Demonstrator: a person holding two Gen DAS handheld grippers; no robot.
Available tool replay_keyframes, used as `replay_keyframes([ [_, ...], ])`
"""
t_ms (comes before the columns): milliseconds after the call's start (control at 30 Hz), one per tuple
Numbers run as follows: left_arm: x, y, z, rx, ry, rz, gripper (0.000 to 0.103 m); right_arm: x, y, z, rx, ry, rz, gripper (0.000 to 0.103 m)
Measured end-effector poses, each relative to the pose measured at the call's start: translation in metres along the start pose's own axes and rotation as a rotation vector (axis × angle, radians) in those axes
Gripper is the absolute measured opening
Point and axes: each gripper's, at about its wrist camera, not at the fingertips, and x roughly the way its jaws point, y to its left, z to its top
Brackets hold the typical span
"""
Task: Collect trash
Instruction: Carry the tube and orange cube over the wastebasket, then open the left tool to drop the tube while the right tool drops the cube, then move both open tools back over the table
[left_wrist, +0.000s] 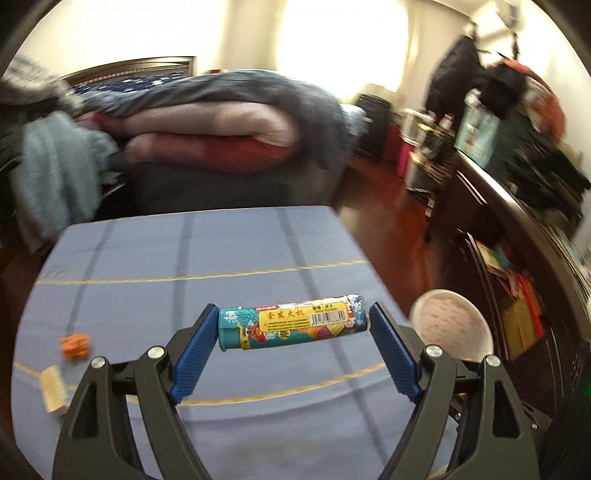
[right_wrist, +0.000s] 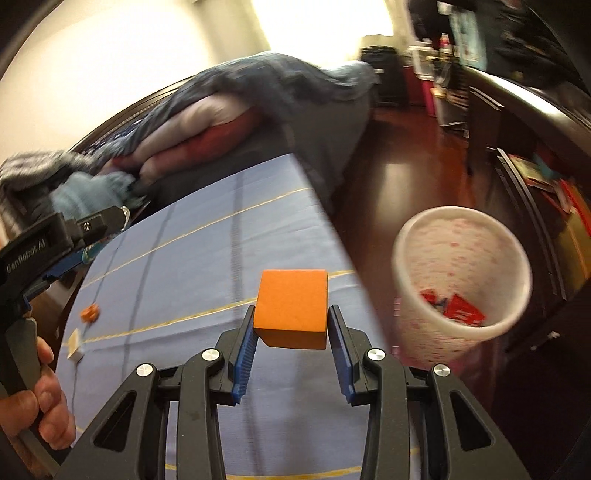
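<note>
My left gripper (left_wrist: 292, 326) is shut on a colourful printed tube (left_wrist: 291, 326), held crosswise by its two ends above the blue checked tablecloth (left_wrist: 184, 258). My right gripper (right_wrist: 291, 325) is shut on an orange cube (right_wrist: 291, 308), lifted over the tablecloth (right_wrist: 207, 236) near its right edge. A white bin with pink specks (right_wrist: 461, 280) stands on the floor to the right of the table and holds red wrappers (right_wrist: 458, 308); its rim (left_wrist: 452, 325) shows in the left wrist view. A small orange scrap (left_wrist: 75, 345) and a pale block (left_wrist: 53, 391) lie on the cloth at the left.
A bed with piled blankets (left_wrist: 207, 122) lies behind the table. A dark cabinet (left_wrist: 517, 229) with clutter runs along the right over a reddish wood floor (right_wrist: 406, 177). A hand (right_wrist: 40, 402) holds the left gripper's handle at the left of the right wrist view.
</note>
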Motion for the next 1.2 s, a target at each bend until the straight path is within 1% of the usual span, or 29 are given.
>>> replay_keyframes([
  [267, 0.031, -0.090, 0.006, 0.142, 0.022, -0.132, 0.082, -0.011, -0.066, 0.017, 0.098, -0.049, -0.104, 0.038],
  [400, 0.048, -0.129, 0.010, 0.200, 0.030, -0.183, 0.082, -0.013, -0.095, 0.023, 0.139, -0.066, -0.153, 0.038],
  [633, 0.088, -0.191, 0.013, 0.272, 0.060, -0.239, 0.082, -0.001, -0.141, 0.036, 0.188, -0.079, -0.229, 0.038],
  [800, 0.114, -0.217, 0.014, 0.306, 0.099, -0.266, 0.083, 0.017, -0.164, 0.044, 0.197, -0.082, -0.274, 0.038],
  [833, 0.121, -0.221, 0.015, 0.303, 0.111, -0.277, 0.084, 0.021, -0.169, 0.045, 0.200, -0.081, -0.292, 0.039],
  [867, 0.123, -0.221, 0.016, 0.300, 0.114, -0.281, 0.087, 0.024, -0.172, 0.045, 0.204, -0.084, -0.303, 0.041],
  [900, 0.125, -0.221, 0.017, 0.297, 0.114, -0.286, 0.089, 0.026, -0.176, 0.046, 0.208, -0.086, -0.311, 0.046],
  [933, 0.127, -0.221, 0.020, 0.293, 0.109, -0.293, 0.092, 0.028, -0.179, 0.046, 0.215, -0.088, -0.316, 0.050],
  [1033, 0.123, -0.217, 0.027, 0.279, 0.082, -0.306, 0.098, 0.030, -0.184, 0.046, 0.228, -0.087, -0.317, 0.051],
  [1200, 0.110, -0.208, 0.037, 0.255, 0.038, -0.306, 0.099, 0.027, -0.176, 0.042, 0.217, -0.085, -0.310, 0.057],
])
